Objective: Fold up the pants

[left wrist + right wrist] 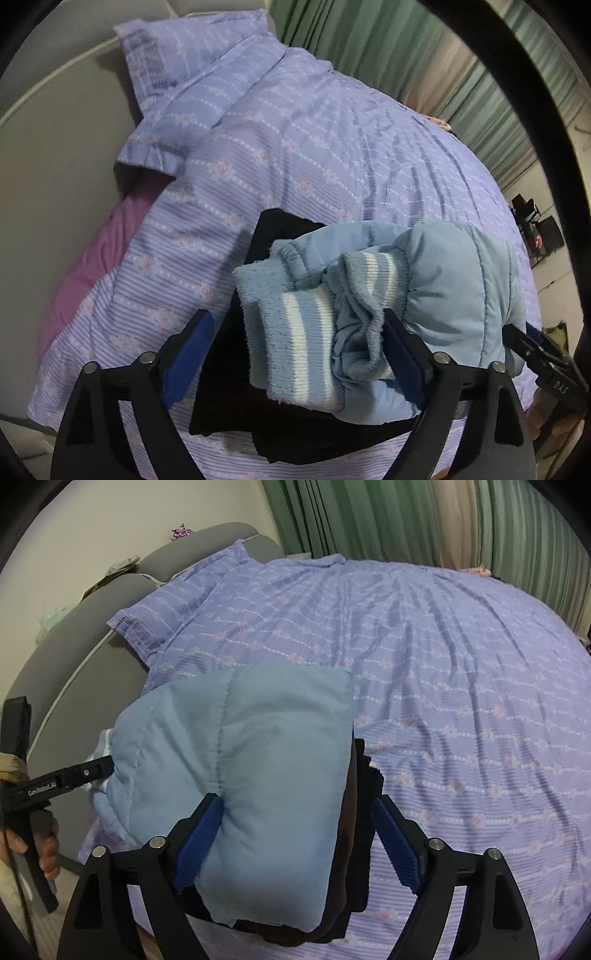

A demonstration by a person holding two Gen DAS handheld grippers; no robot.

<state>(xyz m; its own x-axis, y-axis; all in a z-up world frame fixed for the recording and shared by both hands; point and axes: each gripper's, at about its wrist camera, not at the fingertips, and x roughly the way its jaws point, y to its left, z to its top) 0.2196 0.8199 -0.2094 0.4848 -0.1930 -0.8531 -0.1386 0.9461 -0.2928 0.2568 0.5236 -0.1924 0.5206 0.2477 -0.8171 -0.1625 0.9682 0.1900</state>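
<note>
Light blue padded pants (454, 280) lie folded into a thick bundle on the bed, on top of a black garment (236, 398). Their striped knit cuffs (295, 339) face the left wrist camera. My left gripper (295, 354) is open, its blue pads either side of the cuffs, the right pad touching the fabric. In the right wrist view the bundle (266, 775) sits between the fingers of my open right gripper (299, 845), the left pad against its side. The left gripper's tip (85, 773) reaches the bundle's far left end.
A lilac floral bedspread (461, 686) covers the bed, with a matching pillow (192, 62) at the grey headboard (96, 635). A purple sheet (99, 251) shows at the left edge. Green curtains (388, 513) hang behind. The right gripper's tip (535, 350) shows at right.
</note>
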